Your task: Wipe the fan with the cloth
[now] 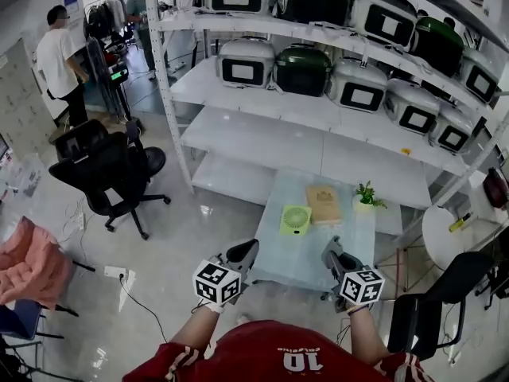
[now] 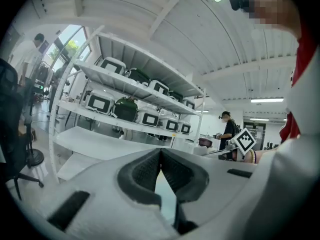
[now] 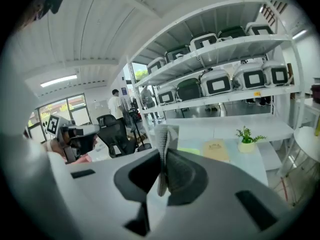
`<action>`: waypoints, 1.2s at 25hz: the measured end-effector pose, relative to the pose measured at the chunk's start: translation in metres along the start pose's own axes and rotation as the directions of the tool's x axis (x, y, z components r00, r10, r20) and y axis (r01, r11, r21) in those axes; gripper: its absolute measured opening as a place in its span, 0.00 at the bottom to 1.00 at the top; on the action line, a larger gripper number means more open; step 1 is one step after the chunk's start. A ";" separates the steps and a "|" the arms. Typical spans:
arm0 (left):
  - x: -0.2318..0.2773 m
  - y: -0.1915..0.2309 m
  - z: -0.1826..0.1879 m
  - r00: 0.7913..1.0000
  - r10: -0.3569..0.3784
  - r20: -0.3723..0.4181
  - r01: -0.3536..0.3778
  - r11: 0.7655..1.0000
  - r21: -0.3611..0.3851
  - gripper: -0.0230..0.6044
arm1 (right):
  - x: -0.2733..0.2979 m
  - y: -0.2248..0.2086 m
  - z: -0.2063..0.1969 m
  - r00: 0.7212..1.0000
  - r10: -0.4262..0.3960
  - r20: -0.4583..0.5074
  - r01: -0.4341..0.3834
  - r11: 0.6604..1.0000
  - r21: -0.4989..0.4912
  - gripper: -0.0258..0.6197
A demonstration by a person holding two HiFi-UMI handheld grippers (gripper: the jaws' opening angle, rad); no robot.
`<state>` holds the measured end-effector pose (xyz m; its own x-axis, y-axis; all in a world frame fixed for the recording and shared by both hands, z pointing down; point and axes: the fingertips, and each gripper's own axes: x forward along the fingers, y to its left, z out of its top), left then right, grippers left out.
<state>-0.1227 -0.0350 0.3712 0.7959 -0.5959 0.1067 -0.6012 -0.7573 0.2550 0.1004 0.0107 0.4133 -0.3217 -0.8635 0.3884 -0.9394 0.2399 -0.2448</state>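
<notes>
Fan (image 1: 295, 220) sits on the low table (image 1: 306, 257), ahead of both grippers and roughly between their lines, well apart from either. It is small and green; I cannot tell whether it stands or lies flat. Right gripper (image 3: 162, 156) pinches a pale cloth (image 3: 161, 139), jaws pressed on it, with a folded edge sticking up past the tips. Left gripper (image 2: 160, 154) has its jaws pressed together with nothing between them. Both grippers hang at the near edge of the table, the left one by its near-left corner, the right one over the near-right part. Just past the fan on the right gripper's side lies a brown book (image 1: 323, 204), and a small potted plant (image 1: 366, 196) stands further to that side. Progress: the cloth is in the gripper, so pickup looks done. Wiping looks not started, since the cloth is nowhere near the fan. Left to do, my read: bring the right gripper forward and down to the fan and rub the cloth over it. The left gripper may need to steady the fan, which looks light and could slide.
</notes>
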 end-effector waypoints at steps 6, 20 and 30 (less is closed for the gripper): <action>-0.023 -0.055 0.008 0.999 0.033 0.041 -0.034 0.999 0.010 0.04 | -0.072 -0.002 0.022 0.997 0.064 0.048 -0.062 0.997 -0.035 0.08; -0.062 -0.226 0.037 0.982 -0.013 0.187 -0.006 0.995 0.102 0.04 | -0.232 0.000 0.064 0.951 0.140 0.275 -0.106 0.985 -0.132 0.08; -0.090 -0.289 0.046 0.976 -0.008 0.216 -0.033 0.981 0.190 0.04 | -0.286 0.025 0.073 0.903 0.193 0.384 -0.150 0.979 -0.139 0.08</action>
<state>-0.0237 0.2245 0.2434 0.7669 -0.6331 -0.1053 -0.6300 -0.7739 0.0642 0.1773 0.2310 0.2314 -0.4259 -0.9040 -0.0380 -0.8879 0.4256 -0.1746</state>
